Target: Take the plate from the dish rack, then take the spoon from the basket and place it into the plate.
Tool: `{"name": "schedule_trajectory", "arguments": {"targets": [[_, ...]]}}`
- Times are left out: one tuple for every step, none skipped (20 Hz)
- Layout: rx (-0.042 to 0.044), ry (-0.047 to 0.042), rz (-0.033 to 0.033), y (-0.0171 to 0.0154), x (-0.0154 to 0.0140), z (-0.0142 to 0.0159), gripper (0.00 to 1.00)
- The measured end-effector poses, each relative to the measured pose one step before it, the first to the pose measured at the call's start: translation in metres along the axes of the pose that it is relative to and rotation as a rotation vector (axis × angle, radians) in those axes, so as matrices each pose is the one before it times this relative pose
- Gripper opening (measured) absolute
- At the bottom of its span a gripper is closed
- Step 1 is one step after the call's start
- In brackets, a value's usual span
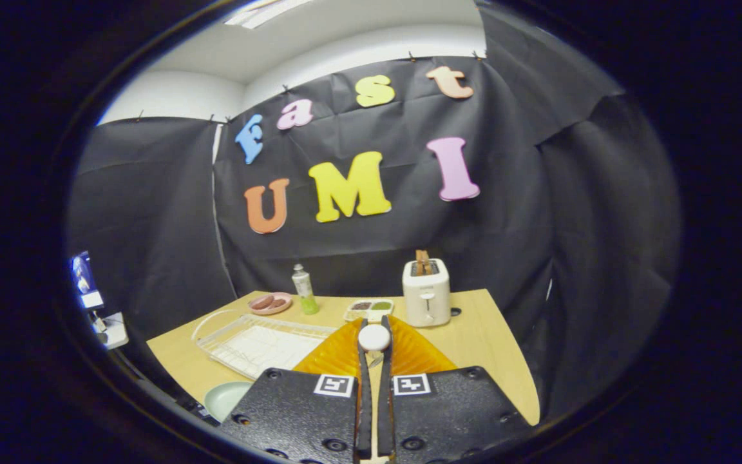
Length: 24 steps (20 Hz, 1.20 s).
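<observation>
Hand-held gripper (375, 348) raised above bench (474, 348), fingers nearly together, clamped on spoon (375, 337); pale rounded spoon end sticking out just past fingertips, thin shaft pinched between them. Orange basket (413, 353) directly behind and below fingers, ribbed walls fanning out either side. Probably spoon just lifted clear of it. Grip taken low on shaft, likely so spoon hangs steady for carry.

Plate (226, 398), pale green, flat on bench near edge, left of gripper body, out of rack (261, 341). Wire rack lying just beyond plate, apart from it. So first step looks done.

Farther back: toaster (426, 291) with bread up, compartment tray (369, 310), green bottle (304, 290), pink dish (270, 303) with sausages. None in path.

Next move judged: swing left and down over plate, then release. Risk: spoon twisting in narrow pinch, or dropping short onto rack.
</observation>
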<state>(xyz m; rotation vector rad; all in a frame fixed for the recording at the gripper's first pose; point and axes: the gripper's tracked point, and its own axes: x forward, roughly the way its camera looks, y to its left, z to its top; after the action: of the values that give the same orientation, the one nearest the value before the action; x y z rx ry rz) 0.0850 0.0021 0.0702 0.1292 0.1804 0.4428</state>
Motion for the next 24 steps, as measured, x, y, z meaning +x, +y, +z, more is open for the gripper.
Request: {"name": "schedule_trajectory", "arguments": {"targets": [[-0.01639,0.01259,0.03313,0.02075,-0.00244,0.00164,0.09],[-0.01615,0.01904,0.04279,0.02580,-0.00154,-0.00089,0.09],[-0.01179,0.01808,0.03552,0.02145,-0.00126,-0.00216,0.09],[-0.01134,0.02149,0.03823,0.02120,0.00235,-0.00193,0.09],[-0.01370,0.02898,0.04137,0.02219,0.00149,-0.00606,0.09],[-0.01233,0.02833,0.03478,0.01753,0.00609,-0.00653,0.09],[-0.01496,0.03831,0.03557,0.01788,0.00859,-0.00946,0.09],[-0.01347,0.04144,0.03063,0.02092,0.00578,-0.01401,0.09],[-0.01170,0.03403,0.02152,0.01275,0.00927,-0.01046,0.09],[-0.00961,0.03674,0.02539,0.01347,0.01221,-0.01016,0.09],[-0.00447,0.02660,0.01746,0.00897,0.01019,-0.00701,0.09],[-0.00575,0.02560,0.01810,0.00708,0.01034,-0.00732,0.09],[-0.00346,0.02471,0.01313,0.00553,0.00993,-0.00598,0.09],[-0.00187,0.02528,0.01453,0.00498,0.01035,-0.00814,0.09],[0.00092,0.02269,0.01113,0.00134,0.00567,-0.00511,0.09],[0.00116,0.02655,0.01269,0.00514,0.01028,-0.00744,0.09],[0.00099,0.01821,0.00777,0.00292,0.00818,-0.00570,0.09],[0.00121,0.02009,0.00800,0.00190,0.00925,-0.00560,0.09],[0.00585,0.01247,0.00927,0.00065,0.00735,-0.00253,0.09],[0.00690,0.01436,0.00629,0.00127,0.00593,-0.00429,0.09],[0.00524,0.00931,0.00601,-0.00020,0.00482,-0.00200,0.09],[0.00386,0.00405,0.00144,-0.00015,0.00344,-0.00071,0.09],[0.00187,0.00268,0.00077,-0.00042,0.00257,-0.00035,0.09],[0.00378,0.00384,0.00147,-0.00076,0.00245,-0.00182,0.12]]}}
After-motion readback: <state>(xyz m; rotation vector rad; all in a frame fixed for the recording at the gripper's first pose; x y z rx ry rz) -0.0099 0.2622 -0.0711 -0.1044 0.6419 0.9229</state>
